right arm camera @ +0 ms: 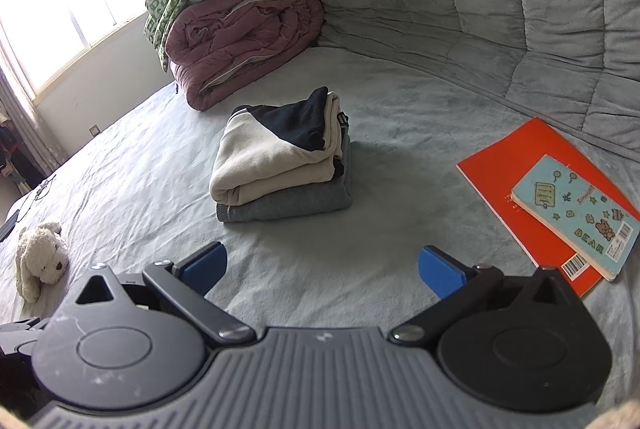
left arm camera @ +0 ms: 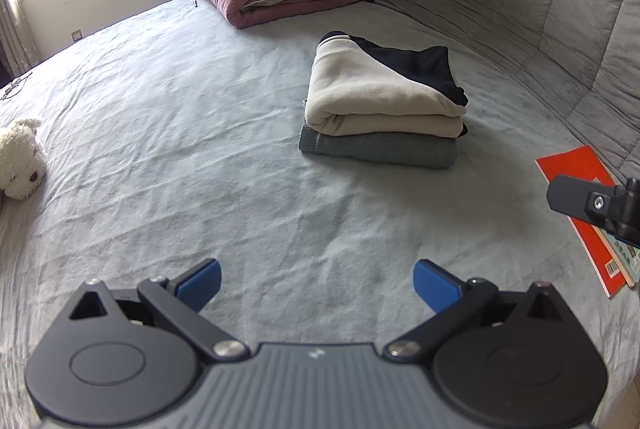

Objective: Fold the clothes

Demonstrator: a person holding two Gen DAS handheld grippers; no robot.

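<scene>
Stack (left arm camera: 384,113) of two folded garments, mid-bed (left arm camera: 160,149): judged soft, light, limp; best gripped at folded near edges; left gripper (left arm camera: 316,285) and right gripper (right arm camera: 322,269) both spread wide, empty.

Cream-and-black garment (right arm camera: 276,153), grey sweater (right arm camera: 288,207)

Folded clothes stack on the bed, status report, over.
Left gripper open, empty. Right gripper open, empty. Cream-and-black sweater folded atop grey garment, stack untouched. Nothing in the way; books off right.
</scene>
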